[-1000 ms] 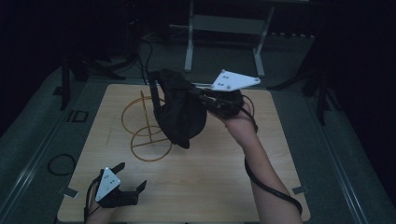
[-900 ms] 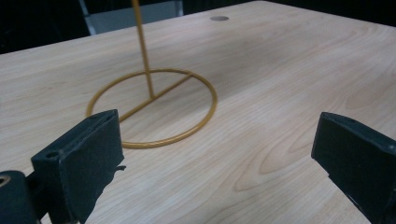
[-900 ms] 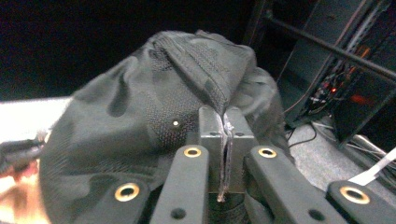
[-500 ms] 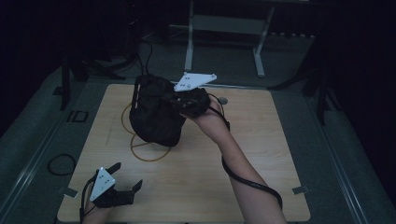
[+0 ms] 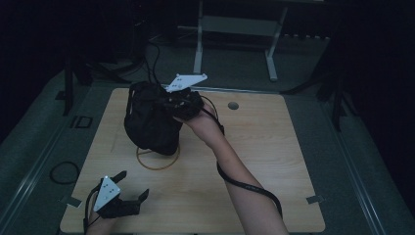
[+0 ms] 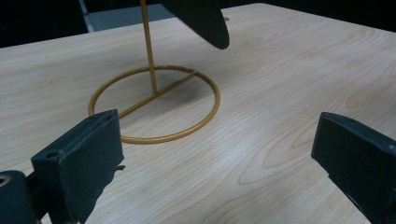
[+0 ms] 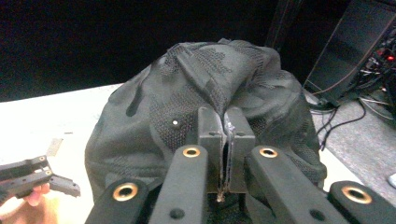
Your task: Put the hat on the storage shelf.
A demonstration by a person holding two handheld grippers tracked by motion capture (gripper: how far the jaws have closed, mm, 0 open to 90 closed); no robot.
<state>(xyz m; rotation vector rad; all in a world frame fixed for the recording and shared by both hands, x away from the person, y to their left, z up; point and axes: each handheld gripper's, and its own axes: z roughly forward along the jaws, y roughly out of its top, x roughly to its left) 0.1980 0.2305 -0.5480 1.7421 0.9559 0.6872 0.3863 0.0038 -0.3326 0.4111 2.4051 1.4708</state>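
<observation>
Right gripper (image 7: 226, 140) clenched on black cap (image 7: 205, 93) fabric; left gripper (image 6: 224, 154) released, gold stand (image 6: 154, 102) base ahead, cap overhead

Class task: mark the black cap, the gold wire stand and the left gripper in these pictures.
black cap (image 7: 154, 116), right gripper view, on its mesh crown.
gold wire stand (image 6: 208, 84), left gripper view, on its ring base.
left gripper (image 5: 133, 185), high view, between its open jaws.

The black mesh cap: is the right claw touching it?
Touching. In the right gripper view, the right claw has its jaws pinched shut on the black mesh cap.
</observation>
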